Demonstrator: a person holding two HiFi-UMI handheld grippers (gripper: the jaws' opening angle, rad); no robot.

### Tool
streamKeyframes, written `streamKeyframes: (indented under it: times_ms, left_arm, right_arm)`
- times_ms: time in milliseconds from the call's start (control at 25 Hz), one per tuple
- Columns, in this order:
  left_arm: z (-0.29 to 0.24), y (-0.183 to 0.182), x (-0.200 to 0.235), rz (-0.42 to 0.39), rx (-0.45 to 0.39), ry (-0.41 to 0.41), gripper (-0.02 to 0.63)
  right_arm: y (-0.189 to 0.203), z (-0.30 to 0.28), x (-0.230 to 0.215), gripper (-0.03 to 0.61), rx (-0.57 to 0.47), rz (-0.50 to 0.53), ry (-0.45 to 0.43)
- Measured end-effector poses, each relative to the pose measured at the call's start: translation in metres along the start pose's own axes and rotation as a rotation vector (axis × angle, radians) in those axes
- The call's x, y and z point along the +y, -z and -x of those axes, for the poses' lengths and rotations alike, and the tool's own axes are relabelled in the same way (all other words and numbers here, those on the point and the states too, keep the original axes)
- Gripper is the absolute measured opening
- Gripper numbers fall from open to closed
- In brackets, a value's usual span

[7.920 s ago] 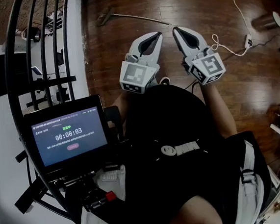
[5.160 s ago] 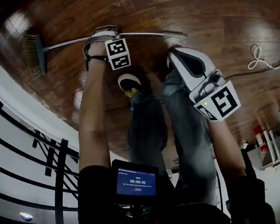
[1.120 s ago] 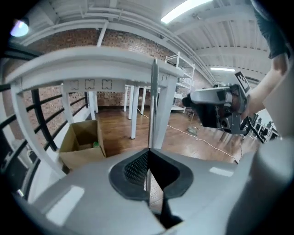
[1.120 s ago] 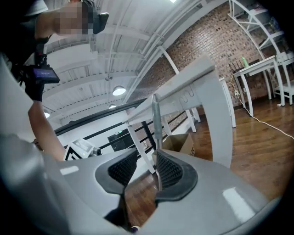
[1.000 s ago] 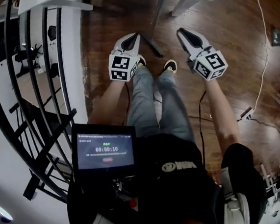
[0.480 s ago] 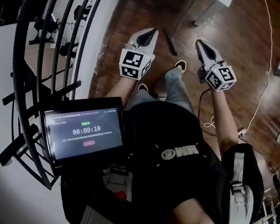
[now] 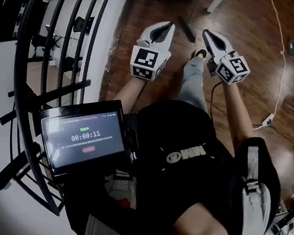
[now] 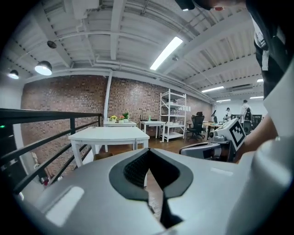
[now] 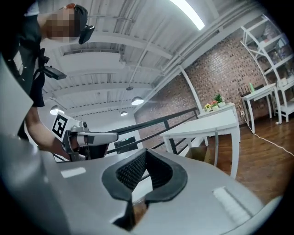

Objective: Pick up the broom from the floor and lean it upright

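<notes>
Chest-mounted screen [image 7: 84, 137]: nearest item, timer lit.
Left gripper [image 7: 168, 25]: jaws pressed together, nothing between.
Right gripper [image 7: 206, 32]: likewise closed, empty.
Broom: in neither gripper and not identified with certainty. Short dark bar [image 7: 186, 29] just beyond and between the two gripper tips is possibly the broom; leaning or lying not determinable.
Task status, as judged: pick-up and carrying apparently over, nothing in hand left to place; lean-upright step unconfirmed.
Surface: dark polished wooden floor [image 7: 256, 73], white cable [image 7: 278, 29] trailing across at right.
Black railing [image 7: 53, 56] along left side.
Farther: white table [image 8: 108, 134], cardboard box [image 9: 204, 153] beneath; white shelving [image 8: 173, 114]; brick wall [image 8: 69, 98].
</notes>
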State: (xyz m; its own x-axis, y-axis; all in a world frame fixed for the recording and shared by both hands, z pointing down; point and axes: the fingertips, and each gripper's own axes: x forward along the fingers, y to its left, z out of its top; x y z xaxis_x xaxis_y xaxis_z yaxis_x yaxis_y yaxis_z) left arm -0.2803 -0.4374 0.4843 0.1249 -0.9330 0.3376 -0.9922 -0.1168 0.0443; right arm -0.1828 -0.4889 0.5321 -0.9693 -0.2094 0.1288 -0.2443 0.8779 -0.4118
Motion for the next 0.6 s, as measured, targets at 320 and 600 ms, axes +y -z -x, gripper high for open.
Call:
streamKeyframes:
  times_ms: [320, 600]
  left_arm:
    - [0.048, -0.008, -0.022, 0.03, -0.037, 0.036, 0.017]
    - [0.106, -0.048, -0.071, 0.028, -0.115, 0.066, 0.017]
  right_arm:
    - [-0.024, 0.029, 0.061, 0.003, -0.019, 0.068, 0.013]
    - [-0.073, 0.078, 0.153, 0.003, -0.099, 0.133, -0.012]
